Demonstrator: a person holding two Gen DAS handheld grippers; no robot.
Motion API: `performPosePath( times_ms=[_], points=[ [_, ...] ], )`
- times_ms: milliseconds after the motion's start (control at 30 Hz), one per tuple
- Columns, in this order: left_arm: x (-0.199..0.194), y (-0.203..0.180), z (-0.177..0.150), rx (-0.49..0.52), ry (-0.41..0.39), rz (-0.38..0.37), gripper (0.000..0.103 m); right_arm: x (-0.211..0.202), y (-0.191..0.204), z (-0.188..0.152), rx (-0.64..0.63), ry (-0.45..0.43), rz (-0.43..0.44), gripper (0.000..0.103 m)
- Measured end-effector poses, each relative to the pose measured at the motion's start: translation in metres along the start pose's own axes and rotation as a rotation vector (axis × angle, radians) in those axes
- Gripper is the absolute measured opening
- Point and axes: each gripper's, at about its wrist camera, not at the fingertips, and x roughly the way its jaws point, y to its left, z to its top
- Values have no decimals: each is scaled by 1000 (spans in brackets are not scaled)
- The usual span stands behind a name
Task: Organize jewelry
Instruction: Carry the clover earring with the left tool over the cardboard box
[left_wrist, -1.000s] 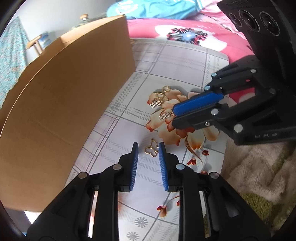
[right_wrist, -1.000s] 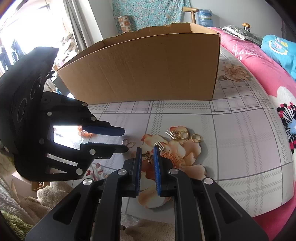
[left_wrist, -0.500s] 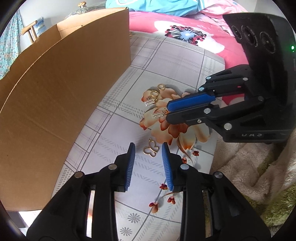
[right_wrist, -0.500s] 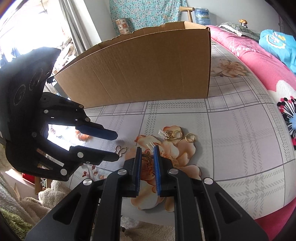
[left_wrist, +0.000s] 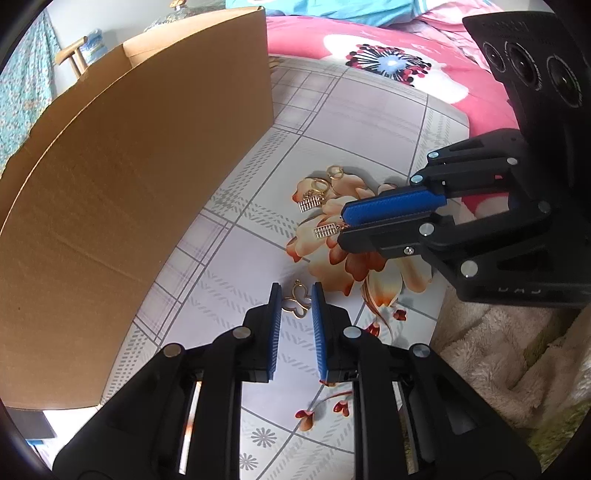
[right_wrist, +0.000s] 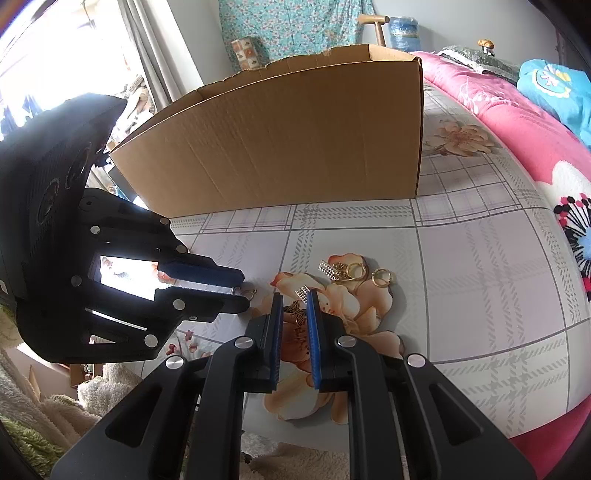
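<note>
A gold butterfly-outline pendant (left_wrist: 295, 303) lies flat on the flowered tablecloth (left_wrist: 236, 258). My left gripper (left_wrist: 294, 291) points down over it with a blue pad on either side. Its jaws are closing, and a sliver of gap still shows beside the pendant. From the right wrist view, the left gripper (right_wrist: 242, 290) comes in from the left, and the pendant's loop (right_wrist: 251, 293) pokes out past its tips. My right gripper (right_wrist: 294, 295) is shut on a dangling earring (right_wrist: 296, 312), whose small bar-shaped charm (left_wrist: 327, 230) sticks out beyond its tips (left_wrist: 341, 229). More gold earrings (left_wrist: 314, 199) and a small hoop (left_wrist: 335, 171) lie just past it.
A large open cardboard box (left_wrist: 129, 184) stands on the table to the left, close to the jewelry; it also fills the back of the right wrist view (right_wrist: 295, 140). Pink flowered bedding (left_wrist: 388, 62) lies beyond the table. A fleecy blanket (left_wrist: 480, 350) lies at the near edge.
My left gripper has moved forward, so the butterfly pendant now lies between its tips instead of ahead of them. Its jaws widened a little, then narrowed. The right gripper kept still.
</note>
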Motion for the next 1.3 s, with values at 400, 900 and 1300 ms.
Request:
performPosePath(
  times_ms=[400,900,1300],
  points=[
    [-15,5,-5,-28,-50,3,15,-5,2,5,-19,-23,-3,13],
    [-115,61,26,-127,-292,184,15,-57,26,98,-145,-274,23,13],
    [-58,191,70,-386,-100,185,15,58,14,208,-70,-38,52,13]
  ],
)
